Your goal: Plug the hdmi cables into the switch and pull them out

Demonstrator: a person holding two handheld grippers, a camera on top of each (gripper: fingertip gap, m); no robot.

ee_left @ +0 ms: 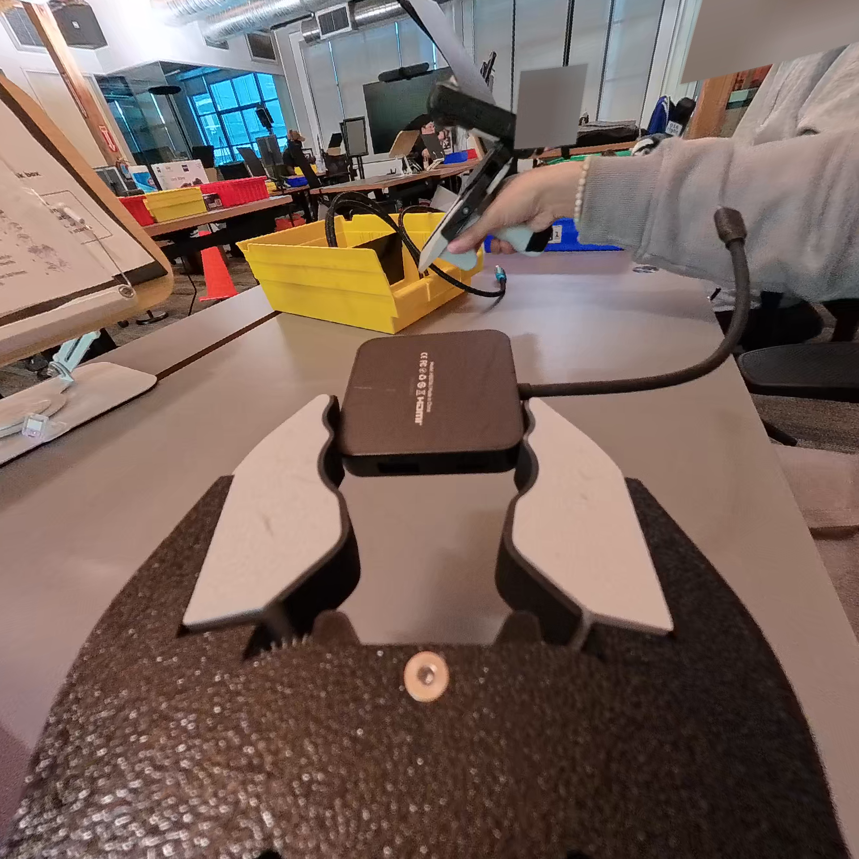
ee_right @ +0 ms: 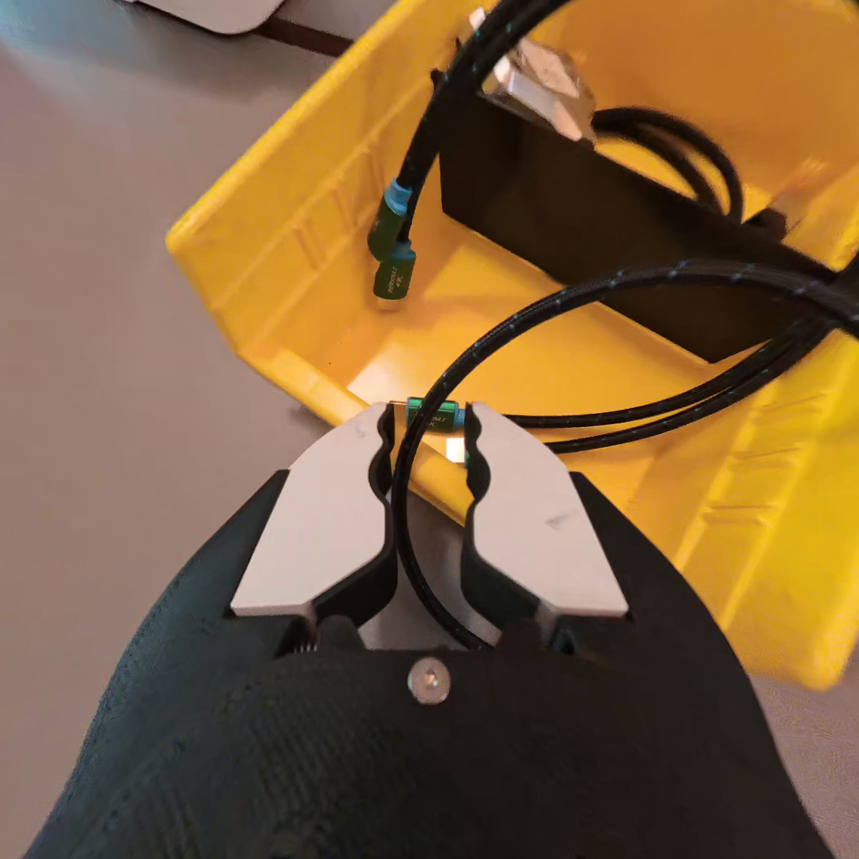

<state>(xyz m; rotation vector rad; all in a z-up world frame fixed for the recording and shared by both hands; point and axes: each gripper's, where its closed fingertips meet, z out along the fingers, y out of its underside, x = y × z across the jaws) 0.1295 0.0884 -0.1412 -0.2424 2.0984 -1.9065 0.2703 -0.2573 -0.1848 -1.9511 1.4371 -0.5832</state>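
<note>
The black HDMI switch [ee_left: 432,395] lies flat on the grey table [ee_left: 604,316]. My left gripper [ee_left: 430,409] is shut on its two sides, with its port side facing me. A dark cable [ee_left: 650,382] runs out of its right side. My right gripper [ee_right: 427,411] reaches into the yellow bin [ee_right: 279,232]. Its tips are shut on a green HDMI plug [ee_right: 432,418] lying crosswise between them. A black braided cable [ee_right: 399,502] loops down between its fingers. Two more green plugs [ee_right: 391,251] hang by the bin's left wall. The left wrist view shows the right gripper [ee_left: 425,267] at the bin [ee_left: 325,283].
A black box [ee_right: 581,209] and coiled cables sit in the bin. Another plug [ee_left: 499,272] lies on the table beside the bin. A tilted document stand [ee_left: 56,232] is at the left. A person's hand and grey sleeve [ee_left: 697,200] cross from the right.
</note>
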